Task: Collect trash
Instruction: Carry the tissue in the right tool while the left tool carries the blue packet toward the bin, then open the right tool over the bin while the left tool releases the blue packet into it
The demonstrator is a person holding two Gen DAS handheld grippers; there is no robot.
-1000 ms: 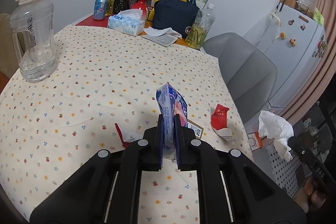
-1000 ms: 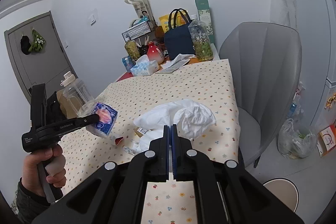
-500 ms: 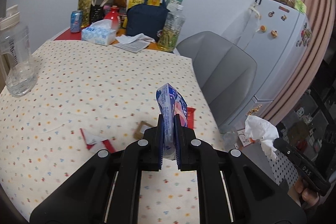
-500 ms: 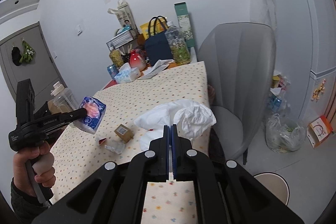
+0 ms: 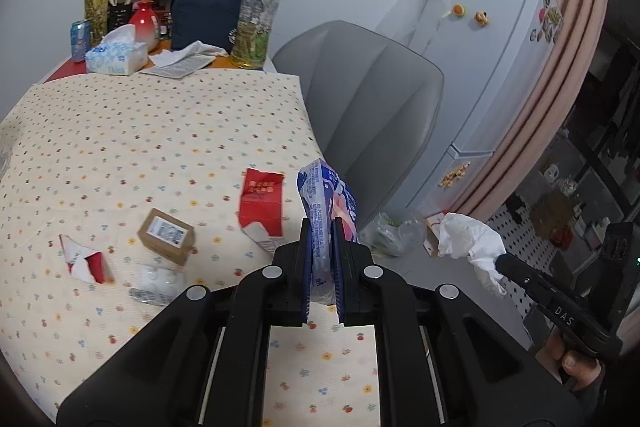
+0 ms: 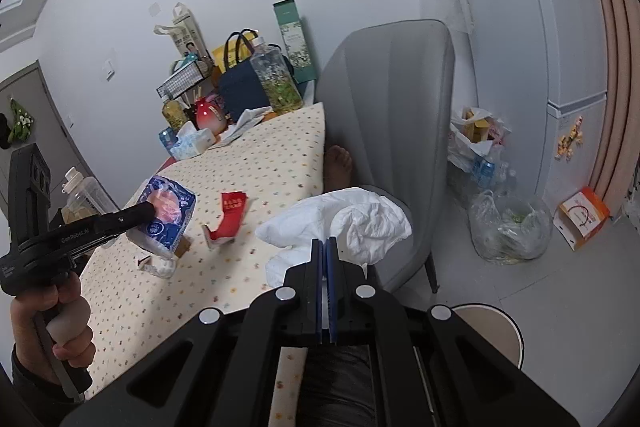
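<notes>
Both grippers are shown loaded with trash. In the left wrist view, the left gripper (image 5: 322,255) is pinched on a blue and pink plastic packet (image 5: 326,203), which stands upright between its pads at the near edge of the desk (image 5: 120,147). In the right wrist view, the right gripper (image 6: 325,259) is pressed together on a crumpled white tissue (image 6: 344,223), which is held in the air past the desk's edge, in front of a grey chair (image 6: 396,115). The left hand (image 6: 52,331) is seen wrapped around its handle.

Several pieces of trash are left on the floral desk cloth: a torn red carton (image 5: 262,203), a small brown box (image 5: 166,235) with a printed label, a torn red and white wrapper (image 5: 86,261), and a clear blister pack (image 5: 158,281) just beside the box. At the far end of the desk a tissue box (image 5: 116,55), a dark blue bag (image 5: 210,15) and bottles are grouped; these do not look like trash.

On the floor, a round bin (image 6: 492,331) is partly seen below the right gripper, and a clear plastic bag (image 6: 510,227) sits near the fridge (image 6: 560,27).

The task is judged to be partway through: two items are picked up but not yet dropped, and about four remain to be collected.
</notes>
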